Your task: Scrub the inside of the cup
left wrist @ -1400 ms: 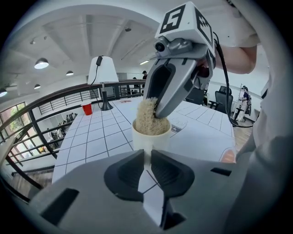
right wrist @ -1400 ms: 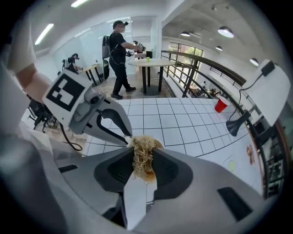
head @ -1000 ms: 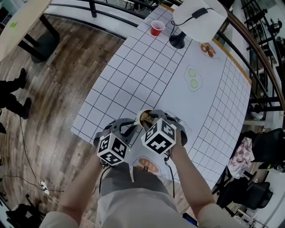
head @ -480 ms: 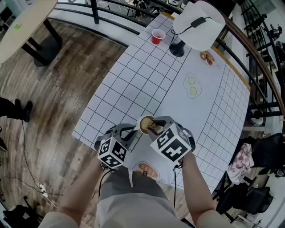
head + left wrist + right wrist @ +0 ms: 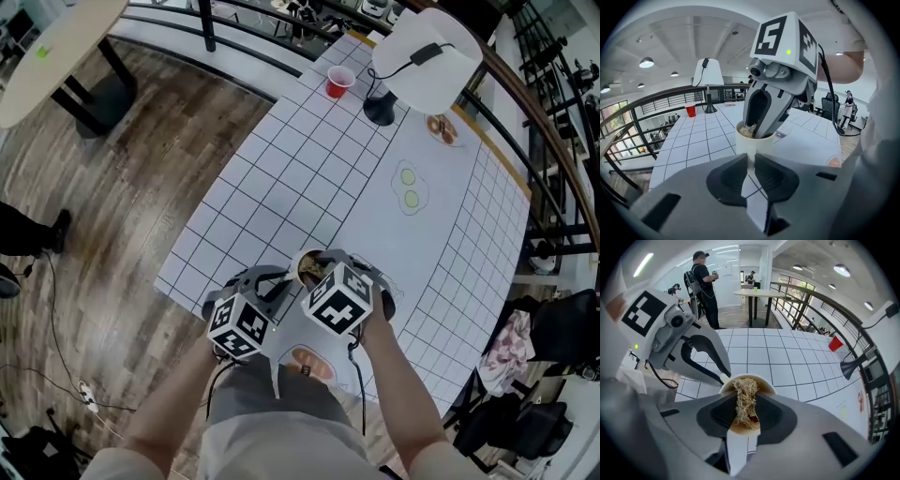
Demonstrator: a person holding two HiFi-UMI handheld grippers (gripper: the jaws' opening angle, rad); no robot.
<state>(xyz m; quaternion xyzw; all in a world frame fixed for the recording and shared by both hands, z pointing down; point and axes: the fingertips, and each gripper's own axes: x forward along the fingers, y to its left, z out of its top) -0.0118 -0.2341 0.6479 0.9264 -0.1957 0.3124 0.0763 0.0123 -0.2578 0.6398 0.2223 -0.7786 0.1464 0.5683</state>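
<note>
Cup [image 5: 751,140] interior is entered from above: the right gripper [image 5: 746,401] is clamped on a fibrous scrubber [image 5: 743,387], pushed down along the upright cup's axis. Its near wall is pinched by the left gripper [image 5: 751,161], near the table's [image 5: 309,178] front edge.

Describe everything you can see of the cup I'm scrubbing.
The cup is small, plain and cream-white, perhaps paper or plastic, and its inside looks brown-stained. It stands upright over the near end of the gridded table, with its base hidden. The left gripper pinches its wall at the rim. The right gripper pushes a tan fibrous scrubber into its mouth.
</note>
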